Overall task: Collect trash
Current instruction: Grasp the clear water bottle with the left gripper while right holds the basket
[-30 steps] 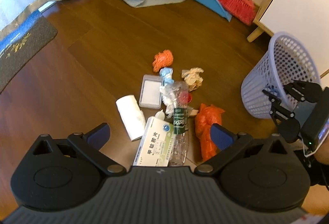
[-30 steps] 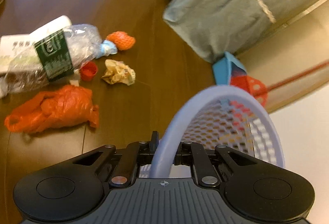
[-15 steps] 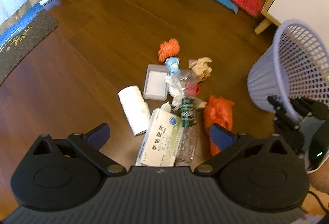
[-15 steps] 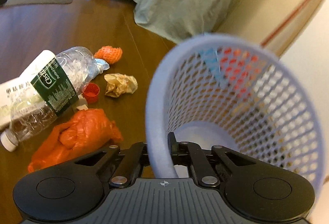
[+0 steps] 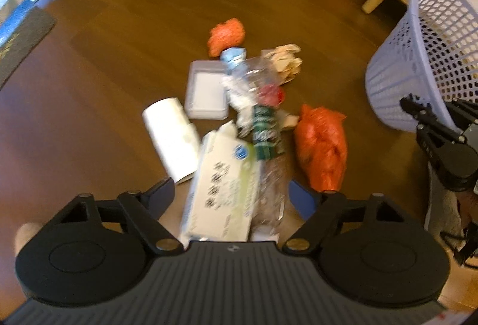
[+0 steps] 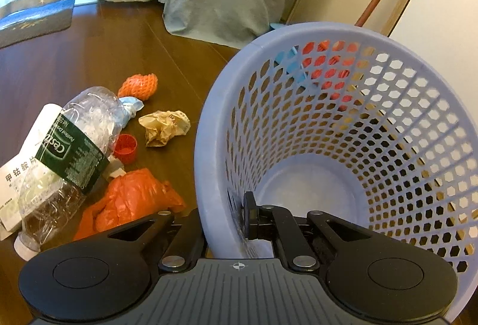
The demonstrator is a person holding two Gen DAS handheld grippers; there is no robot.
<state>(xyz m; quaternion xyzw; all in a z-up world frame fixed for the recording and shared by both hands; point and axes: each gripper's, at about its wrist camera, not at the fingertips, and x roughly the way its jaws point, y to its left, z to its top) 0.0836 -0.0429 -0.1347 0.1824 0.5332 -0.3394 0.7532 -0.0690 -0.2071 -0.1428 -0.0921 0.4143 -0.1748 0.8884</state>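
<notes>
My right fingers (image 6: 230, 223) stayed clamped on the mesh basket's (image 6: 388, 104) rim, tilting it toward the trash; my left fingers (image 5: 231, 193), unclenched and just narrowing, straddled the medicine box (image 5: 224, 190) and crushed bottle (image 5: 263, 127) on the floor.

The trash lies in a loose heap on the wood floor. A crushed clear bottle (image 6: 64, 157) with a dark green label lies on its side, partly over a white box (image 5: 222, 196) printed in black characters. Just beside them sit a red cap (image 6: 125, 148), a crumpled orange bag (image 5: 322, 151), a beige paper wad (image 6: 164, 127), an orange foam net (image 6: 138, 86), a white roll (image 5: 171, 136) and what looks like a shallow clear tray (image 5: 206, 92), blurred. The lilac mesh basket (image 6: 209, 145) stands tilted toward the heap, nothing in it.
</notes>
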